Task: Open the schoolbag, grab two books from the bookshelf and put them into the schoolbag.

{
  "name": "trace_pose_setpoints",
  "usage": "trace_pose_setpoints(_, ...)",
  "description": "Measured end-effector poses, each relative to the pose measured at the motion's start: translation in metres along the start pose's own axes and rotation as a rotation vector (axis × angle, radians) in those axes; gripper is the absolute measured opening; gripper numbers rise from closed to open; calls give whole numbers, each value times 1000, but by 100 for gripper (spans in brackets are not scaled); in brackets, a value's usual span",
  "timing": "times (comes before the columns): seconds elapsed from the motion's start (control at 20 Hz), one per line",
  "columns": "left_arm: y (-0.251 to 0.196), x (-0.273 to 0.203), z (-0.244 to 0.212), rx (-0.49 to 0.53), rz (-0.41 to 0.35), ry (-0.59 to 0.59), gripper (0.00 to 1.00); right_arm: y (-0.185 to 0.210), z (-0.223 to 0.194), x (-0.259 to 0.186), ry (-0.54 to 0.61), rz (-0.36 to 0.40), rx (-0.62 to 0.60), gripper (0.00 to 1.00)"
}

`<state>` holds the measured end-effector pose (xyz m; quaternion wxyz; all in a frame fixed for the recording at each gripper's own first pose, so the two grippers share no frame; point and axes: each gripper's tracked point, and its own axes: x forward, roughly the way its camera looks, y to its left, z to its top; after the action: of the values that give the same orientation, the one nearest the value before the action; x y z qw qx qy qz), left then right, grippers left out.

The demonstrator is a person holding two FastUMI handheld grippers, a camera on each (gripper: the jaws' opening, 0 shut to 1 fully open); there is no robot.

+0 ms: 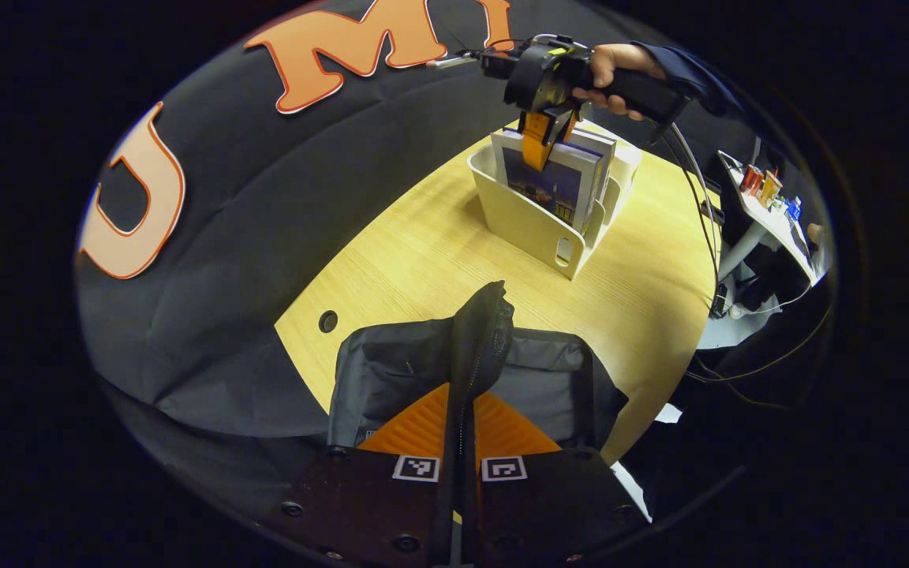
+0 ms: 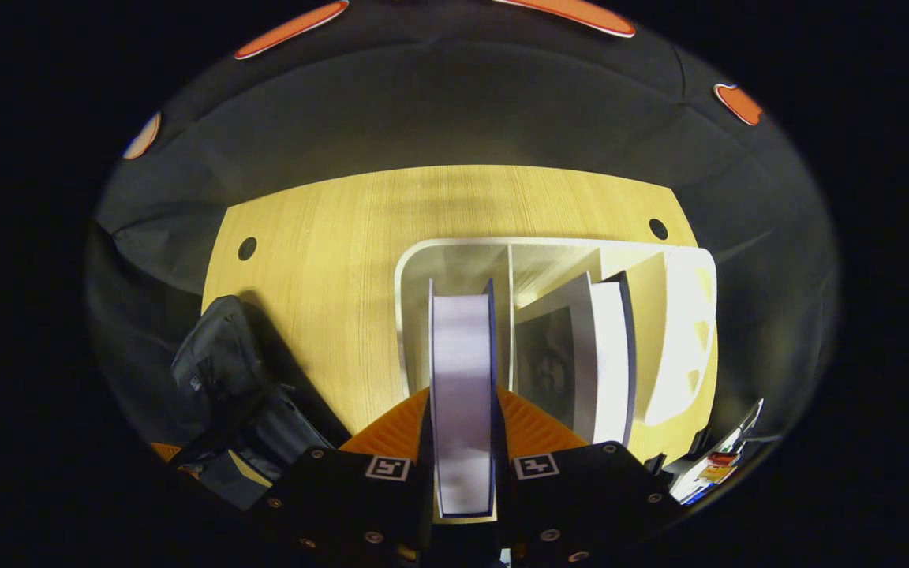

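A dark grey schoolbag (image 1: 549,386) lies on the wooden table (image 1: 391,260) close to me. My left gripper (image 1: 461,402) is shut on the bag's zipper flap (image 1: 482,331) and holds it upright. Farther back stands a white bookshelf bin (image 1: 533,225) with books in it. Above it, a hand holds my right gripper (image 1: 540,154), which pinches a blue-covered book (image 1: 553,185) at its top edge. In the right gripper view, my right gripper (image 2: 462,410) is shut on that book (image 2: 462,355), which stands in the bin's (image 2: 691,315) left compartment. A second book (image 2: 608,355) leans in the right compartment. The schoolbag (image 2: 226,379) sits at the lower left.
The table has round cable holes (image 1: 328,321) (image 2: 247,248) (image 2: 658,229). Cables (image 1: 703,213) hang off its right edge. A white side table (image 1: 770,205) with small colourful items stands beyond that edge. Bare tabletop lies between the bag and the bin.
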<state>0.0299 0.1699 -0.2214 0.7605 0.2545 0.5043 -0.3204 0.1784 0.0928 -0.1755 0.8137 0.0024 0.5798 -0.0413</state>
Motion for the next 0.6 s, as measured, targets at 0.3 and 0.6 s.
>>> trace_pose_setpoints(0.3, -2, 5, -2, 30, -13, 3, 6, -17, -38, -53, -60, 20, 32, 24)
trace_pose_setpoints(0.6, -9, 10, -6, 44, -27, 1, 5, -22, -116, -98, -88, 74, 83, 31)
